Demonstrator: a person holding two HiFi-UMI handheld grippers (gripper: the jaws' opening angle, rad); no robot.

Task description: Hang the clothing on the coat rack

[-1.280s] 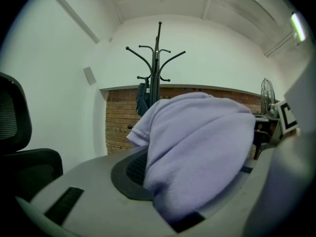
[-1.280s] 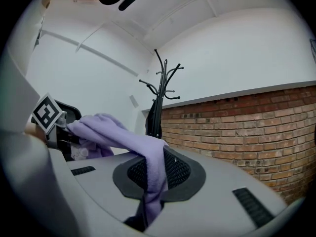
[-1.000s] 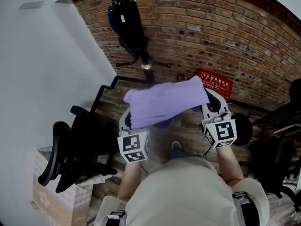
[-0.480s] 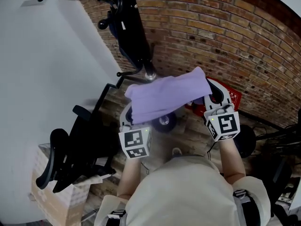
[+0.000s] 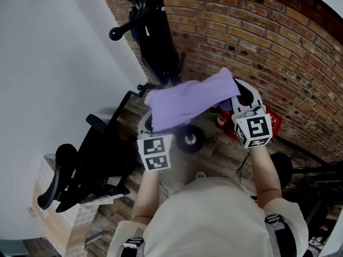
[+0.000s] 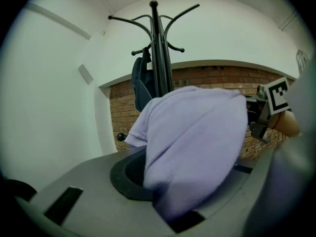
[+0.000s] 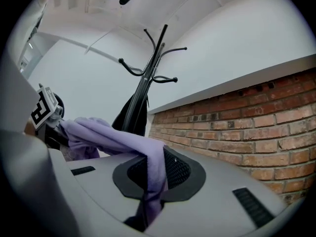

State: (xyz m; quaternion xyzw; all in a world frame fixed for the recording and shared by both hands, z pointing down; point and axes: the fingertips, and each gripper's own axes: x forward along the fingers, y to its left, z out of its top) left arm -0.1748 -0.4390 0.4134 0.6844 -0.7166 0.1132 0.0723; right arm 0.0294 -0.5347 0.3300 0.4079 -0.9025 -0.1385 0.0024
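2 forearms raised forward, left gripper [image 5: 144,128] and right gripper [image 5: 244,97] level, each clamped on purple garment [image 5: 187,103]

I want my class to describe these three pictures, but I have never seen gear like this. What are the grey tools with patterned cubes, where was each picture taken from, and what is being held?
There is no robot here. A person holds a hand-held clamp tool in each hand: the left gripper and the right gripper. The patterned cubes are parts of those tools. One picture comes from a camera on the person's head, looking steeply down. The other two come from cameras riding on each gripper, looking along its jaws. Both grippers are shut on a purple garment, which is stretched between them and raised in front of a black coat rack by a brick wall. On the floor at the left stand a black office chair and a cardboard box.
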